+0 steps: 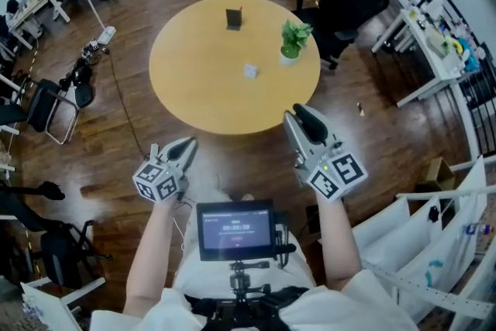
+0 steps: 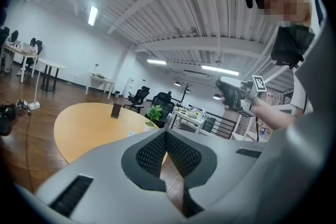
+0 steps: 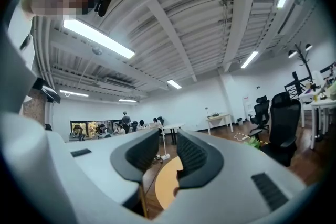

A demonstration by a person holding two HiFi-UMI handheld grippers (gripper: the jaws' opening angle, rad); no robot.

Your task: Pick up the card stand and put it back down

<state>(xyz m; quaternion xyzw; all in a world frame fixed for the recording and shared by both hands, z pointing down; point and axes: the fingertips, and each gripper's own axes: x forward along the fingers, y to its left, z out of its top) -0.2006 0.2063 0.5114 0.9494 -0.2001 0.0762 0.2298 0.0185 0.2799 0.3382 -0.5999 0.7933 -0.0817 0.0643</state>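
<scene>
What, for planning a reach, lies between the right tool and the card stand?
Head view: bare table; from right tool to card stand the line passes between white object and potted plant.

From the head camera we look steeply down on the round table, far off in the upper middle of the frame. The camera on the left gripper looks almost level across that same table, seen at its lower left. The camera on the right gripper shows mostly ceiling, with only the table's edge at the bottom.
</scene>
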